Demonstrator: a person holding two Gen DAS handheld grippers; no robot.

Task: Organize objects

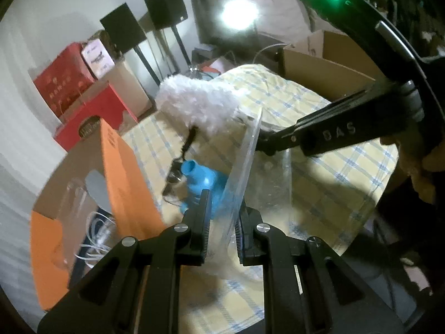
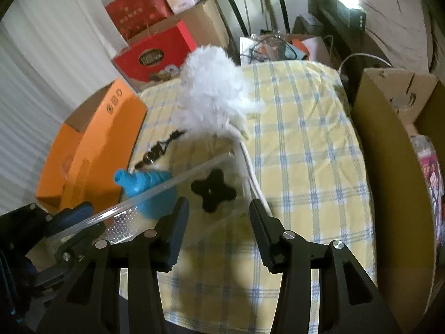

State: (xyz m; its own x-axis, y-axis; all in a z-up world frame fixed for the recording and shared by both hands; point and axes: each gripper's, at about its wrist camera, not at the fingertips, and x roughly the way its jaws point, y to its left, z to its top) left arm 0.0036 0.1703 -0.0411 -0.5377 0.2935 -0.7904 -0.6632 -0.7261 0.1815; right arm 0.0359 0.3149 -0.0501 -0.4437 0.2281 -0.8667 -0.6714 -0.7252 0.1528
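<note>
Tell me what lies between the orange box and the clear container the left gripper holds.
The blue funnel-shaped piece lies there, with a dark beaded string just beyond it. The right wrist view shows this best, between the orange box and clear container.

a clear plastic container (image 1: 250, 167) stands tilted on edge between the left gripper (image 1: 222, 222) pads, its rim clamped there. beyond the rim, just ahead of that gripper, lies a blue ribbed funnel-like piece (image 1: 200, 178), with a small dark beaded trinket (image 1: 178, 167) beside it. further ahead a fluffy white feather duster (image 1: 200, 103) rises. a black cross-shaped knob (image 2: 212, 190) shows through the container's clear wall, ahead of the right gripper (image 2: 219, 217).
</note>
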